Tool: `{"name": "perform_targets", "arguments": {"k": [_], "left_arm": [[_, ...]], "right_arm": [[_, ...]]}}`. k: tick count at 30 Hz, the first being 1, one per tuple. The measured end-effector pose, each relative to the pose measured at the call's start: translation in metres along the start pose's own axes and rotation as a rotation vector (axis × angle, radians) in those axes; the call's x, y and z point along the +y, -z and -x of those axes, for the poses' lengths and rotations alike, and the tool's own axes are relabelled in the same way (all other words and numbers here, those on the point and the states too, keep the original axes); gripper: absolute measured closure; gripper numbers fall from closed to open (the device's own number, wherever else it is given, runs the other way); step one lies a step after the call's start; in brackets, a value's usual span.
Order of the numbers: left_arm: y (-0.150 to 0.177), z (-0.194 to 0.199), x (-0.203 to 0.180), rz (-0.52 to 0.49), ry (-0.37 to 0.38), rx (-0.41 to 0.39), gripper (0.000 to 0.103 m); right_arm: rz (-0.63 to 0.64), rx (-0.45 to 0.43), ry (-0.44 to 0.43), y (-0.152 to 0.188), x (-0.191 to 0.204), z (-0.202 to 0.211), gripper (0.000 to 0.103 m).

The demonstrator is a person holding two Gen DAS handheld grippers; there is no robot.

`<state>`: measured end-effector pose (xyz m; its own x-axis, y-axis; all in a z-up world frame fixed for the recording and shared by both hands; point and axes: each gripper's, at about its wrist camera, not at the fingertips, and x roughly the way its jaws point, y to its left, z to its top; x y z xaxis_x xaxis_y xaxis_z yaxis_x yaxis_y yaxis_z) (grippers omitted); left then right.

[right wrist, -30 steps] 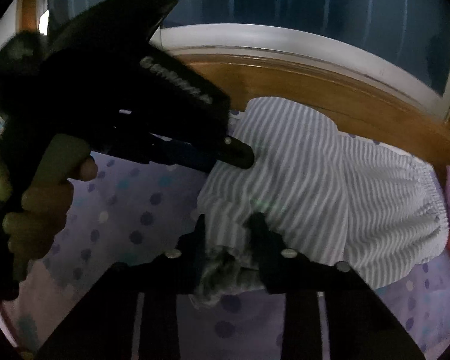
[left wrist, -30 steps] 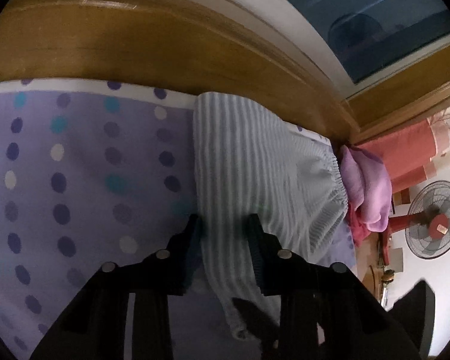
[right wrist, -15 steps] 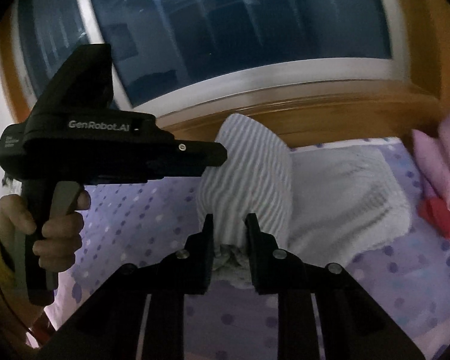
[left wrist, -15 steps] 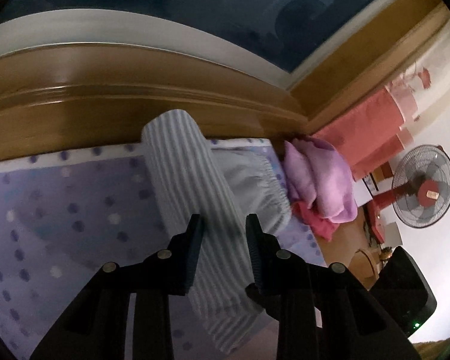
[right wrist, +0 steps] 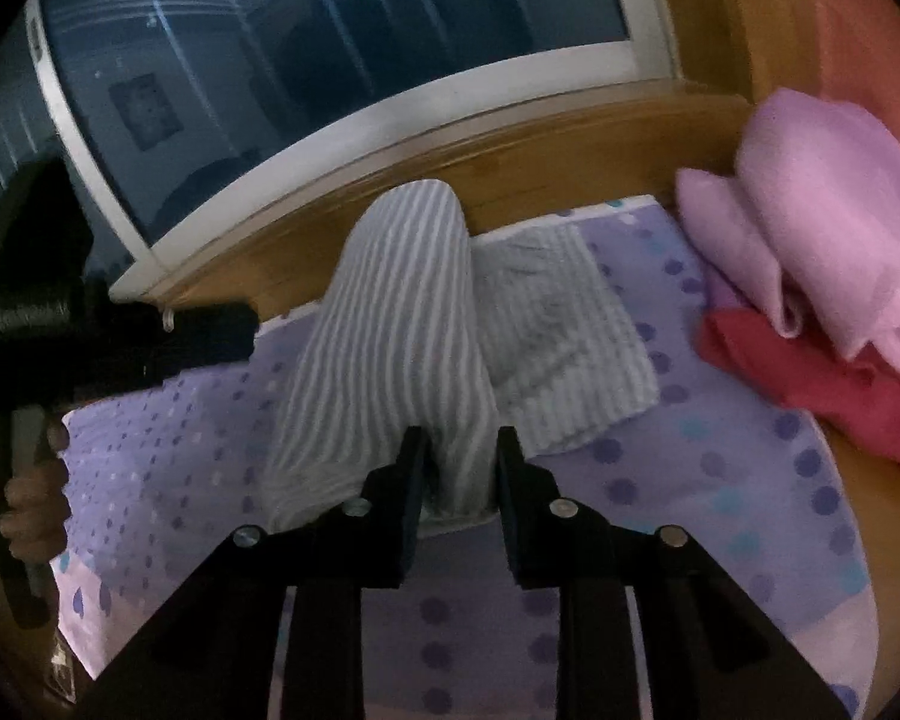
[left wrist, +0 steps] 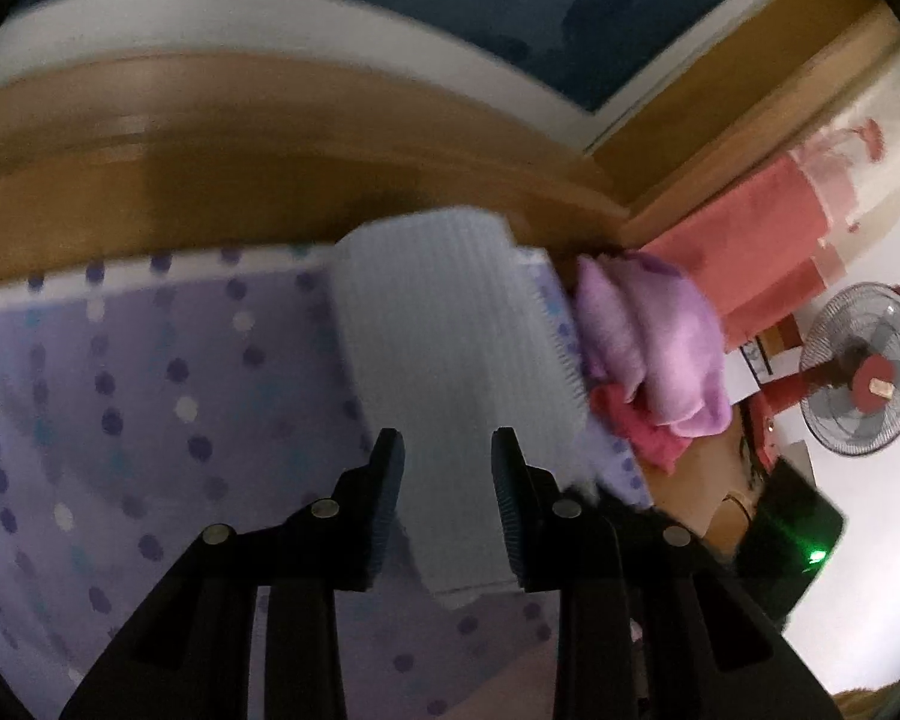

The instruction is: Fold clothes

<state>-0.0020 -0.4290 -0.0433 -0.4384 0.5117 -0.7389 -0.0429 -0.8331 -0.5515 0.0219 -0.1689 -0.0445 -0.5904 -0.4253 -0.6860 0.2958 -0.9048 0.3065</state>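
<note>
Progress: striped garment (right wrist: pixel 384 354) is mid-fold, lifted edge arched over its flat half on the dotted bedsheet (right wrist: pixel 720 480); laying down and smoothing remain.
Right gripper (right wrist: pixel 455 468): jaws opening, cloth between them.
Left gripper (left wrist: pixel 447 489): pinching the other edge.
Fabric: soft, thin, grey-white stripes, ruffled edge.

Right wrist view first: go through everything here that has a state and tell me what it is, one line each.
Striped garment: one end lifted and draped over, the rest flat on the bed.
Right gripper: jaws opening, striped cloth between them.
Left gripper: striped cloth between its jaws; grip unclear.
Pink clothes: folded, stacked on a red one.
Fan: blur hides whether it runs.
</note>
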Motion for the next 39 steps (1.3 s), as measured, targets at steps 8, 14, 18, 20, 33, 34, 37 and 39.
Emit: {"name": "perform_targets", "arguments": {"k": [8, 14, 18, 20, 33, 34, 37, 39], "left_arm": [[0.019, -0.028, -0.001, 0.006, -0.025, 0.027, 0.073], [0.023, -0.032, -0.006, 0.013, -0.066, 0.009, 0.073], [0.025, -0.030, -0.007, 0.022, -0.093, -0.004, 0.073], [0.027, -0.028, -0.008, 0.023, -0.107, -0.007, 0.073], [0.022, -0.043, -0.039, -0.044, -0.083, 0.026, 0.073], [0.024, -0.051, -0.039, -0.041, -0.080, 0.047, 0.073], [0.026, -0.062, -0.040, -0.049, -0.091, 0.072, 0.073], [0.023, -0.057, -0.044, -0.074, -0.102, 0.074, 0.073]], "right_arm": [[0.017, 0.003, -0.069, -0.034, -0.012, 0.019, 0.049], [0.047, 0.081, -0.140, -0.065, -0.005, -0.026, 0.047], [0.057, 0.161, -0.176, -0.065, 0.001, -0.063, 0.054], [0.066, 0.170, -0.199, -0.063, 0.005, -0.070, 0.067], [0.010, 0.110, -0.213, -0.076, -0.041, -0.048, 0.076], [-0.005, 0.129, -0.205, -0.073, -0.047, -0.058, 0.073], [-0.029, 0.111, -0.228, -0.069, -0.060, -0.064, 0.068], [-0.008, 0.103, -0.193, -0.070, -0.056, -0.055, 0.064]]}}
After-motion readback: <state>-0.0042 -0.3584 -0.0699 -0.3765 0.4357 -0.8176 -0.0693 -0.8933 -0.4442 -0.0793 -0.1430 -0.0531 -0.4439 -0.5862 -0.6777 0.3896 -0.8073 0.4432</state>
